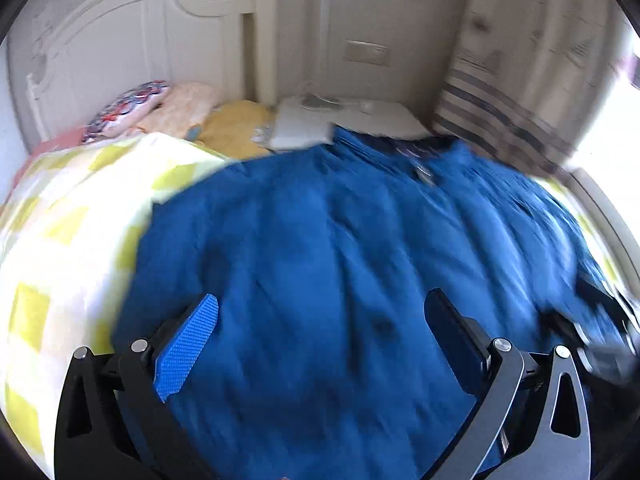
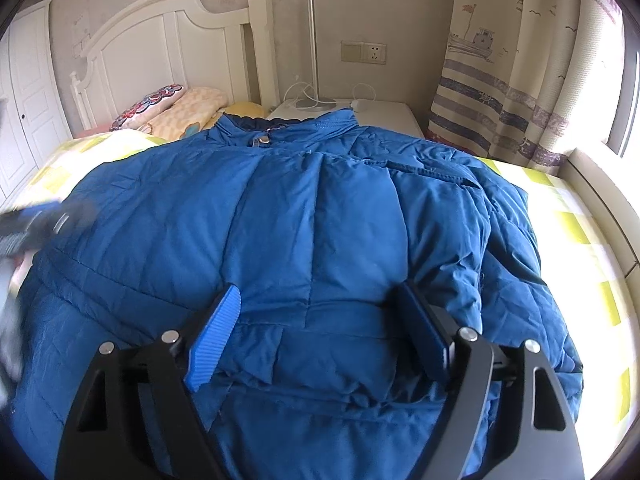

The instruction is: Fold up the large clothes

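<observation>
One blue puffy jacket (image 2: 304, 216) lies spread out, filling the middle of both views, collar at the top | under it a yellow checked blanket (image 2: 576, 232) | right gripper (image 2: 320, 308) low center, jaws wide apart, nothing pinched | left gripper (image 1: 324, 320) low center, jaws apart too | white headboard (image 2: 160, 40) upper left

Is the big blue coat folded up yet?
Mostly spread: the blue coat lies flat on the bed, collar far.
</observation>
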`<state>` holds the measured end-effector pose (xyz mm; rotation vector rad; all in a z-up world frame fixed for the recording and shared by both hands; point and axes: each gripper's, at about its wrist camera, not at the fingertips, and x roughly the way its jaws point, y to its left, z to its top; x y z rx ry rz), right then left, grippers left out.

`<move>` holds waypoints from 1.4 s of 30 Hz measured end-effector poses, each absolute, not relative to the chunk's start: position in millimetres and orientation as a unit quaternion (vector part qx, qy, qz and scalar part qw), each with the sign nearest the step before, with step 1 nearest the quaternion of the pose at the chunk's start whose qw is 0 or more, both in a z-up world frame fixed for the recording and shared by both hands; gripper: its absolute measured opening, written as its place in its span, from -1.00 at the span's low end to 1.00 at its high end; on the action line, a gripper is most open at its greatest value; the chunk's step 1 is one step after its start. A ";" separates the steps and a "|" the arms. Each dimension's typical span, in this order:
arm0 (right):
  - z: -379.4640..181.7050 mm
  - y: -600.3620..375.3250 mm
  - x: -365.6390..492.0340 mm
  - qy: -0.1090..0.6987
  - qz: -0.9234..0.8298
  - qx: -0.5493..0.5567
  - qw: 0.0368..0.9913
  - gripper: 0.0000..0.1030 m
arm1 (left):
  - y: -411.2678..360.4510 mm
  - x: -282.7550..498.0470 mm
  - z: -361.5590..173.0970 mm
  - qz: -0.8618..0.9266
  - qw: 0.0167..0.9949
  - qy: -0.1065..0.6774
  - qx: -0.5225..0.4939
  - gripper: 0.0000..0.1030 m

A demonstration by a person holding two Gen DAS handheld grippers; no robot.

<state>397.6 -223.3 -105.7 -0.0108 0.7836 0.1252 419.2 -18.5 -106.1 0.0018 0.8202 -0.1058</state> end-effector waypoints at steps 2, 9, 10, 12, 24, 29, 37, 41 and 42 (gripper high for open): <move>-105.9 -222.6 397.9 0.382 0.060 -0.007 0.922 0.56 | -31.5 401.3 -122.8 -0.060 0.906 0.417 0.028 0.91; -108.3 -217.1 398.7 0.385 0.064 -0.018 0.920 0.74 | -51.3 393.4 -147.9 -0.035 0.904 0.413 0.101 0.91; -108.6 -216.2 398.9 0.386 0.066 -0.018 0.920 0.76 | -49.3 393.4 -147.8 -0.038 0.905 0.413 0.095 0.91; -108.9 -215.2 399.3 0.388 0.065 -0.020 0.919 0.77 | -48.0 393.9 -147.4 -0.040 0.905 0.413 0.090 0.91; -82.5 -207.7 345.8 0.355 0.048 -0.029 0.933 0.91 | -44.2 395.6 -146.4 -0.043 0.907 0.412 0.074 0.91; -120.1 -218.0 368.5 0.450 0.037 -0.020 0.892 0.95 | -43.4 394.8 -145.8 -0.042 0.908 0.411 0.073 0.91; -115.7 -209.6 322.0 0.446 0.072 -0.030 0.891 0.95 | -44.2 394.3 -147.1 -0.039 0.907 0.414 0.075 0.91; -122.5 -208.0 322.1 0.455 0.081 -0.033 0.886 0.96 | -48.5 397.3 -148.8 -0.032 0.902 0.421 0.088 0.91; -123.0 -207.8 324.1 0.457 0.081 -0.032 0.885 0.96 | -49.1 398.0 -148.4 -0.032 0.900 0.425 0.090 0.91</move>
